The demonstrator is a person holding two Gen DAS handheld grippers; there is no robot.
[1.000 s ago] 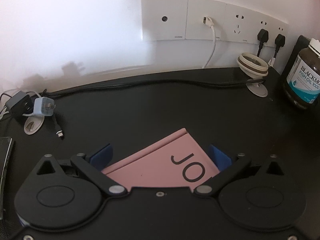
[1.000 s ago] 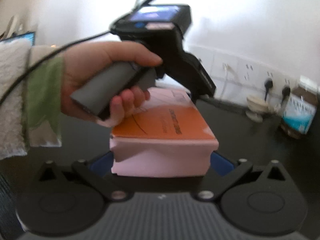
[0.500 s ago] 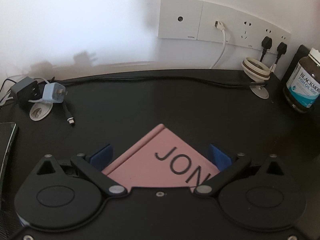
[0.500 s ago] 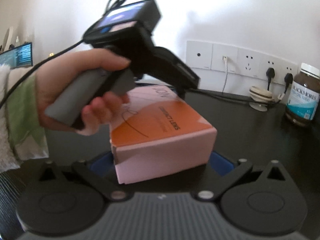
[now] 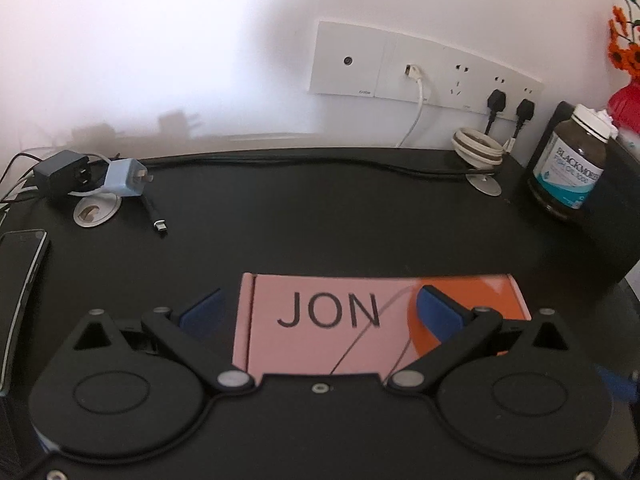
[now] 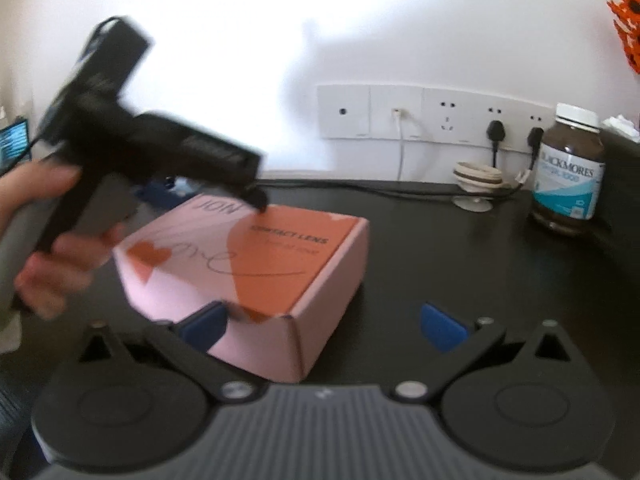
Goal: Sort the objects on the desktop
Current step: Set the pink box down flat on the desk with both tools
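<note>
From the left wrist, the left gripper point(image 5: 320, 312) hangs spread over the pink contact lens box point(image 5: 332, 320) lying on the black desk point(image 5: 320, 220). From the right wrist, the right gripper point(image 6: 324, 324) is spread too, its left finger against the box's near corner, clamping nothing.

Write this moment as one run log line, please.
left gripper: open over pink box | right gripper: open beside box | box: on desk
</note>
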